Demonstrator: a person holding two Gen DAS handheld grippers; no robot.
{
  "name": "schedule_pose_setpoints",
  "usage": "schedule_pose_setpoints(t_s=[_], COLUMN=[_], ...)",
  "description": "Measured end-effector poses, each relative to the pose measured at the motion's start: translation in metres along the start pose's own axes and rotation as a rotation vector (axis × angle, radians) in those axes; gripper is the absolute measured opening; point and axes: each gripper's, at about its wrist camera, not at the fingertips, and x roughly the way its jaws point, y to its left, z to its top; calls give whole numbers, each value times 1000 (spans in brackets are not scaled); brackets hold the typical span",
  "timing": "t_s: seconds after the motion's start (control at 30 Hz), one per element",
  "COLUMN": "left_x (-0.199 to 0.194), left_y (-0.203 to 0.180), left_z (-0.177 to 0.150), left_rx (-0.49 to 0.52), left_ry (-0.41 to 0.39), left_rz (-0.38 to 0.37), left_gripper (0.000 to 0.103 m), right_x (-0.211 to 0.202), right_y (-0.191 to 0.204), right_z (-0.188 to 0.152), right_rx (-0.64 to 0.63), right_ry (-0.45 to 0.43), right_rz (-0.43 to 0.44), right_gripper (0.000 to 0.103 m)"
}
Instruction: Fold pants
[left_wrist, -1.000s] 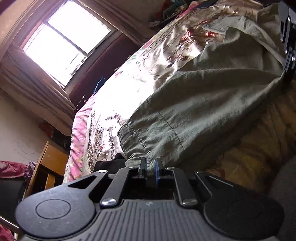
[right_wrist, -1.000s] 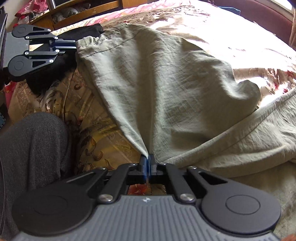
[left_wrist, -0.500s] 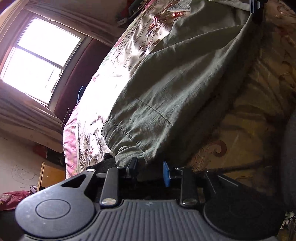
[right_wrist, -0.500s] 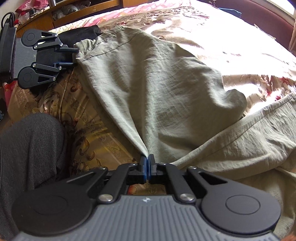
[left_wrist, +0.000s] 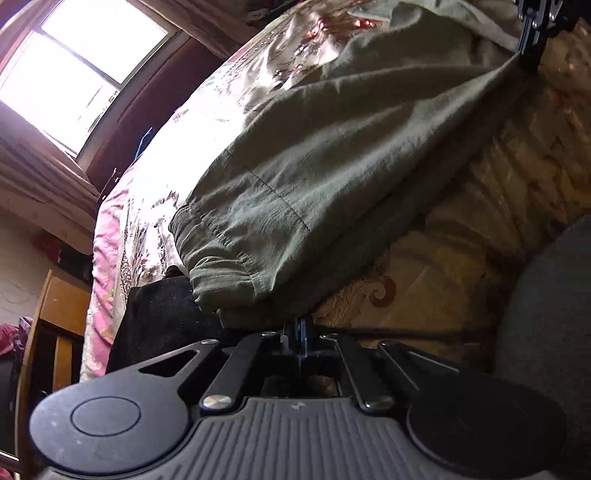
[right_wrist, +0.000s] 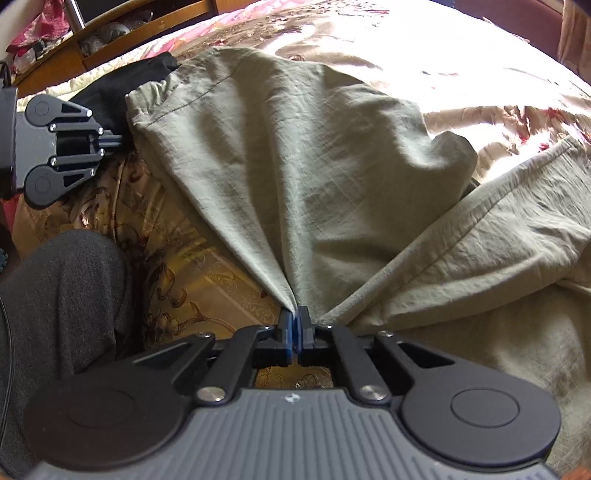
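Note:
Olive green pants lie spread on a floral bedspread. My right gripper is shut on a pinch of the pants' near edge, and the cloth fans out from it. My left gripper is shut at the lower corner of the elastic waistband; in the right wrist view it sits at the waistband's left edge. The right gripper shows in the left wrist view at the top right, holding the stretched edge. One pant leg trails off to the right.
A black garment lies by the waistband. The person's grey-clad leg is at the bed's near edge. A wooden headboard shelf runs along the far left. A bright window lies beyond the bed.
The left gripper opened half a second ago, shifted to the waistband's lower corner and has closed again there. The right gripper kept its pinch and stayed almost still.

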Motion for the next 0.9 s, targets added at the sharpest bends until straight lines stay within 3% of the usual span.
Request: schedule_pose_setpoints(t_s=[0.17,0.27,0.3,0.33,0.37,0.4,0.67,0.77,0.87,0.9], left_x=[-38,-49,-50,-50,-47,-43,2,9,9,7], left_y=[4,0,-3,-7,-13,-19,-64,-70,-75,-76], left_z=[17,29,35,42,50,59,127,142,151,154], left_rx=[-102,-147,-158,-178,-198,-210,-289,-306,-287,-280], left_ry=[-61,-107,-129,-151,-173,-203,-313,-332,-354,-362], left_rz=[-21,-54,-62,-81,-109,-134,-318,-349,-342,-343], left_gripper=[29,33,34,35,37,38,38,38,38,38], right_x=[-49,-61,-62,-58,-53,-43,48,65,49,37], right_y=[-41,-73,-84,-96,-109,-124,-227,-241,-253,-256], right_z=[12,20,25,33,41,51,113,115,102,94], right_rx=[160,243,275,307,342,383,667,642,707,730], right_ry=[-133,-198,-220,-232,-244,-260,-278,-266,-286,-303], right_rz=[-12,-83,-126,-168,-211,-257,-494,-575,-519,-486], right_gripper=[9,11,17,23,36,40,40,35,2,2])
